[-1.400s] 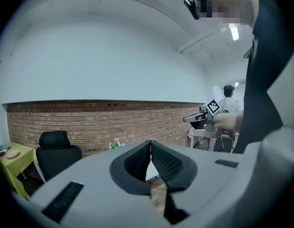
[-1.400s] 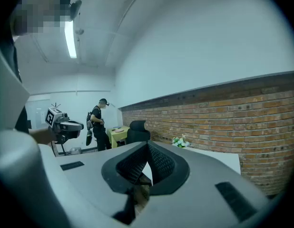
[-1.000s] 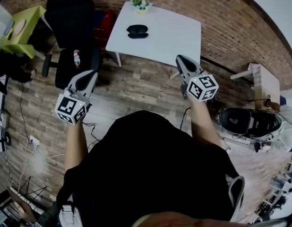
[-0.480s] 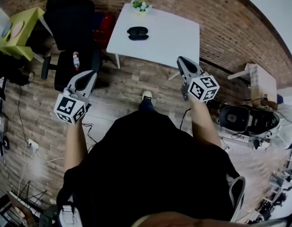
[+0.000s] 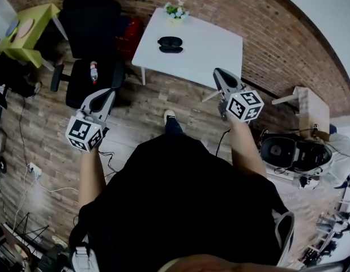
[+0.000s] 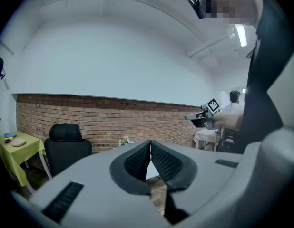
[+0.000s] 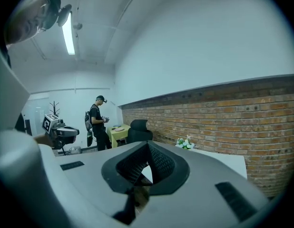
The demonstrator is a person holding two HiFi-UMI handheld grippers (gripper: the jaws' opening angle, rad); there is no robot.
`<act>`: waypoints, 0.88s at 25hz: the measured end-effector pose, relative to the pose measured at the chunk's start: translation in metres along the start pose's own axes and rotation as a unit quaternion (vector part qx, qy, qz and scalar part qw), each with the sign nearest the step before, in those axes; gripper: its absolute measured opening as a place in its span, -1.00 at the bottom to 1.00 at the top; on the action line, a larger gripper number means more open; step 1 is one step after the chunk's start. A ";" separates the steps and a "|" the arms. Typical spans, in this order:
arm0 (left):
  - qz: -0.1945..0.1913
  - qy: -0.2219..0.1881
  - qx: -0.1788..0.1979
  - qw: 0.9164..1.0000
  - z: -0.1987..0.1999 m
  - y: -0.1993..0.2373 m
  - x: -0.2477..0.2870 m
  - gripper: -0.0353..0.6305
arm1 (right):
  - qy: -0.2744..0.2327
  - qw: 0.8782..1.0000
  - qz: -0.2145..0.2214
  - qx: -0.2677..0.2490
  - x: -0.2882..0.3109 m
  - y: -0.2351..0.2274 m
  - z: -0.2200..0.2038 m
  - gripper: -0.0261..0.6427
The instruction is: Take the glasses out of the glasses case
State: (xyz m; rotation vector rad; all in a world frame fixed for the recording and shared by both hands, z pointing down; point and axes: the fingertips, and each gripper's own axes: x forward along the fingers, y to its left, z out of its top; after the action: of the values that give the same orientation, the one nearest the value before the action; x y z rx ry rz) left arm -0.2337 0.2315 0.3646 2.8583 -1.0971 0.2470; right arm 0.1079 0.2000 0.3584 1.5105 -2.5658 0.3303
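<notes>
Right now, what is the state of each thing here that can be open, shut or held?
Black oval glasses case: looks closed, lying on the white rectangular table, untouched.
Left gripper: fingers shut, holding nothing.
Right gripper: fingers shut, holding nothing.
Small plastic bottle: resting on the black office chair, not held.

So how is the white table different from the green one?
The white table looks bigger and stands straight ahead; the green table looks smaller and sits off to the left, past the chair. The white table holds a black case and flowers; the green table holds a round plate. Both stand by the brick wall.
</notes>
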 end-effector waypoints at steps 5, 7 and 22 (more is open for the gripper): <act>0.010 0.013 -0.009 1.000 -0.003 0.011 0.006 -0.86 | 0.013 1.000 0.013 0.011 0.017 -0.004 -0.010 -0.87; 0.010 0.023 -0.014 1.000 -0.005 0.014 0.012 -0.86 | 0.016 1.000 0.014 0.015 0.024 -0.011 -0.013 -0.87; 0.001 0.035 -0.021 0.999 -0.008 0.024 0.058 -0.86 | 0.022 0.999 0.011 0.033 0.054 -0.050 -0.016 -0.87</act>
State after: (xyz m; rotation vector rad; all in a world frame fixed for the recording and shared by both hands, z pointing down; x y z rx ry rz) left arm -0.2085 0.1765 0.3829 2.7893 -1.0805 0.3179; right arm 0.1258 0.1353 0.3917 1.4795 -2.5638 0.4487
